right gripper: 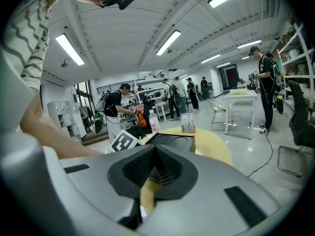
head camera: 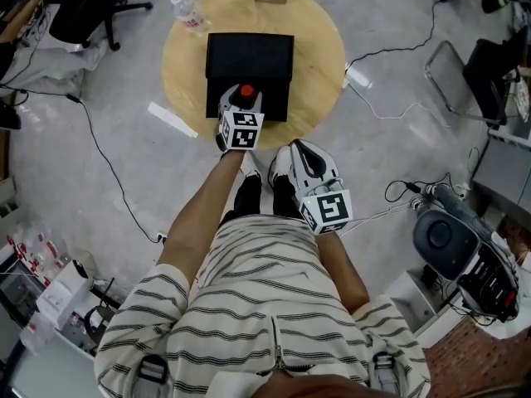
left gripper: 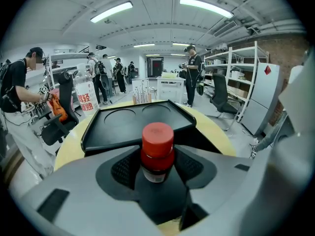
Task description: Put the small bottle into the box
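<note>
Left claw [left gripper: 156, 173] was clamped on the small dark bottle with a red cap [left gripper: 157, 146], which stood upright at the near edge of the black rectangular box [left gripper: 133, 124] on the round wooden bench [head camera: 319, 40]. Looked like the carry step. Next move: forward over the box, lower, release. Where the box opens wasn't clear from here. Right claw [right gripper: 155, 168] was closed on nothing, near the body.
</note>
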Motion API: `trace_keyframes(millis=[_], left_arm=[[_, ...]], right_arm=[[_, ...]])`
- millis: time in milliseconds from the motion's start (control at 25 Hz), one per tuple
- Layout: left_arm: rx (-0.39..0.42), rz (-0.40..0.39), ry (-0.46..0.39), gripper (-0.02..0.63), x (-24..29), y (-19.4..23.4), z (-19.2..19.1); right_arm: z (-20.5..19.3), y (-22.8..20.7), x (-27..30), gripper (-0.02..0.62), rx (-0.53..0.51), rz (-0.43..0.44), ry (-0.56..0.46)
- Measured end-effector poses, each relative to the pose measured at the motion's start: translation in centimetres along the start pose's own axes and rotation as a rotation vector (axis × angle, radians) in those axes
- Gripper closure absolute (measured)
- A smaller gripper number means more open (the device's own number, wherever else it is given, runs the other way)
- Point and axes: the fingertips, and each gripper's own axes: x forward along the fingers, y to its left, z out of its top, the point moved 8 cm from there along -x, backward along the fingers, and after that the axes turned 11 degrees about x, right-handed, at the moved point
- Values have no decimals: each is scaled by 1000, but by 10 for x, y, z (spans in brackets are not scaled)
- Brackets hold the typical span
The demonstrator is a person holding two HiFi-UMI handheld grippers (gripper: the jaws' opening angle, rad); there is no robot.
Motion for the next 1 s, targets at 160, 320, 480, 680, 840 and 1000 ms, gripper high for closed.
trace_keyframes(millis=[160,320,480,680,840,1000], left_arm=[[4,0,10,376,1,1,-2],[0,2,22,376,4,0,-3],[-3,4,24,376,6,3,-3],[2,3,28,376,4,-1,-6],[9,5,24,376,-3,-1,-10],[8,13,8,377,-9,1,-10]], right_arm=[[-3,2,-2,578,2,-5,1],[-1,-2,-2,578,3,-11,0],[-1,-1,-1,578,3,-11,1],[-4,1,-6,578,1,-10,-2],[-4,9,-9,578,-1,-5,-10],[-7,16,-10,578,-6,1,-7]])
